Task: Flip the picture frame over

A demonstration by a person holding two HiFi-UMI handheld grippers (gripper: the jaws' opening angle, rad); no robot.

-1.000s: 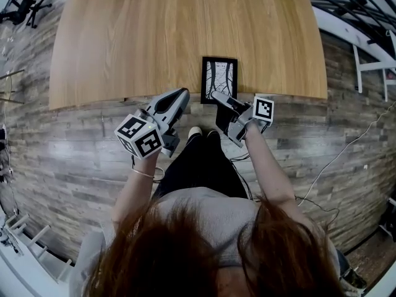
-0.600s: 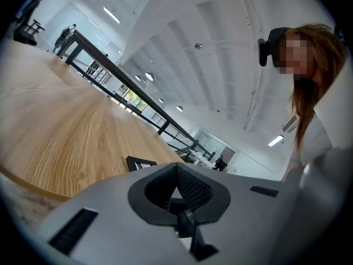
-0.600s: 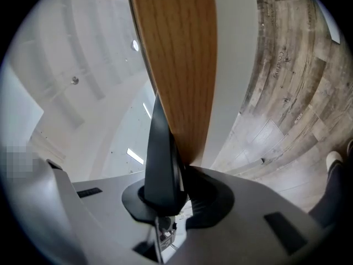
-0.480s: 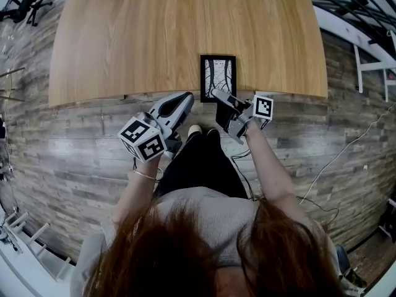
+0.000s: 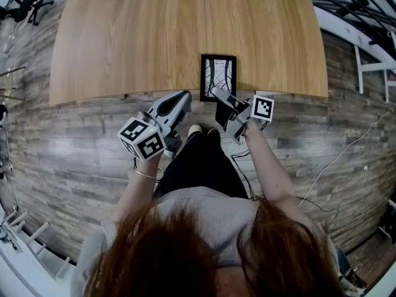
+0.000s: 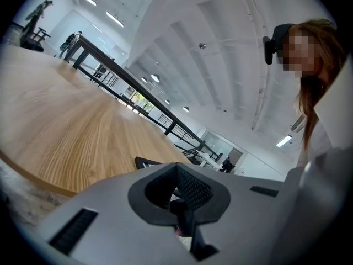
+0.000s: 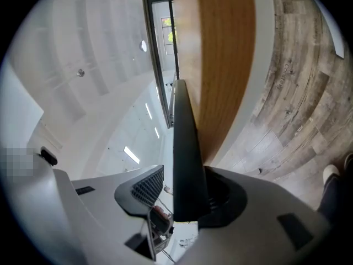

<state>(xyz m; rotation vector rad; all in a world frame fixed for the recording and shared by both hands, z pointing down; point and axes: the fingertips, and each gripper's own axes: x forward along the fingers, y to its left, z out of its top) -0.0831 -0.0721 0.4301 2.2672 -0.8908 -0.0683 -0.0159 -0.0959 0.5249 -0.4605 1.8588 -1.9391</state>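
Note:
The black picture frame lies picture side up on the wooden table, its near end just over the front edge. My right gripper is at that near end. In the right gripper view the frame's dark edge stands between the jaws, which have just been opening: the meshed pad is clear of it. My left gripper hovers shut and empty beside the frame's near left corner. The left gripper shows its pads pressed together.
The table's front edge runs just ahead of both grippers, with grey plank floor below it. The person's legs and shoes are under the grippers. Cables trail over the floor at the right.
The frame and my right gripper have shifted slightly farther onto the table. My left gripper has edged closer to the table edge. The right jaws now stand wider around the frame.

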